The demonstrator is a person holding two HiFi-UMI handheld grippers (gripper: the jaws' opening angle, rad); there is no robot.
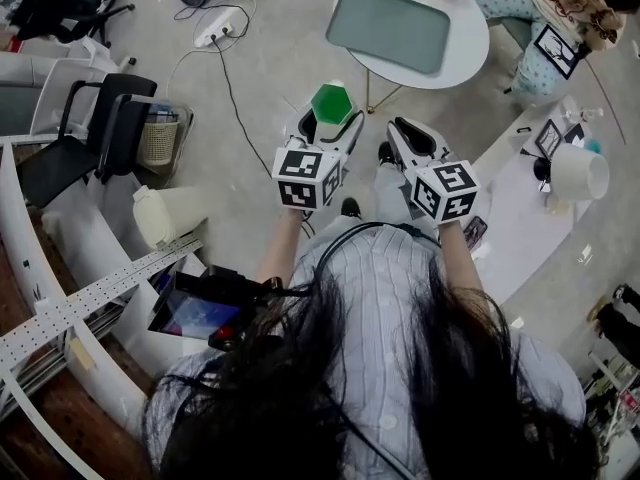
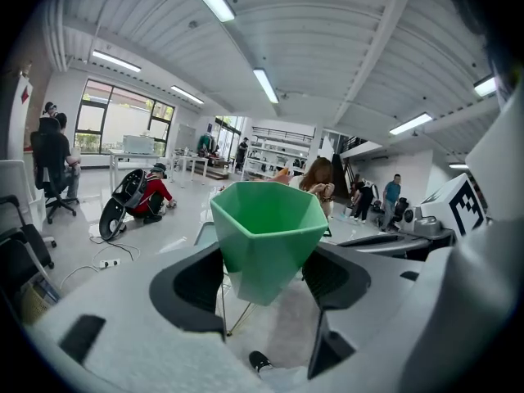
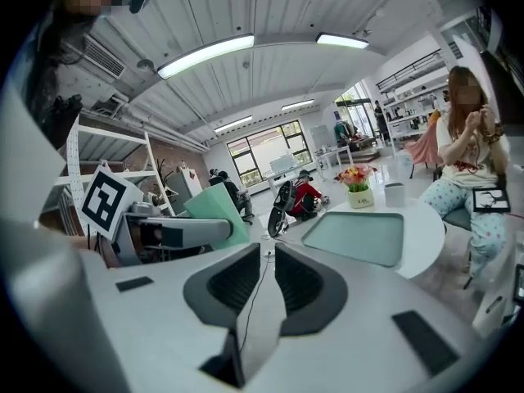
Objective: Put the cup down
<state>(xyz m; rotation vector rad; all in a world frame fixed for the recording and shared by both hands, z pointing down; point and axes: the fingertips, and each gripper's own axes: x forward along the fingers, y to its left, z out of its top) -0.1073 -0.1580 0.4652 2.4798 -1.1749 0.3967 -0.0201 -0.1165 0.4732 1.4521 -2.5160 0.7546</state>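
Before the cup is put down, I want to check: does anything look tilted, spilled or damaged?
Nothing stands out. The green cup sits upright between the jaws of the left gripper, with no spill or damage visible.

One green cup [image 1: 331, 101], two grippers [image 1: 333, 120] [image 1: 402, 128], one round table [image 1: 472, 40], perhaps two chairs [image 1: 62, 168].

Green cup [image 2: 268, 234] between left tool [image 2: 264, 281] jaws

Matt green plastic cup [image 2: 266, 234]; smooth white plastic tools.
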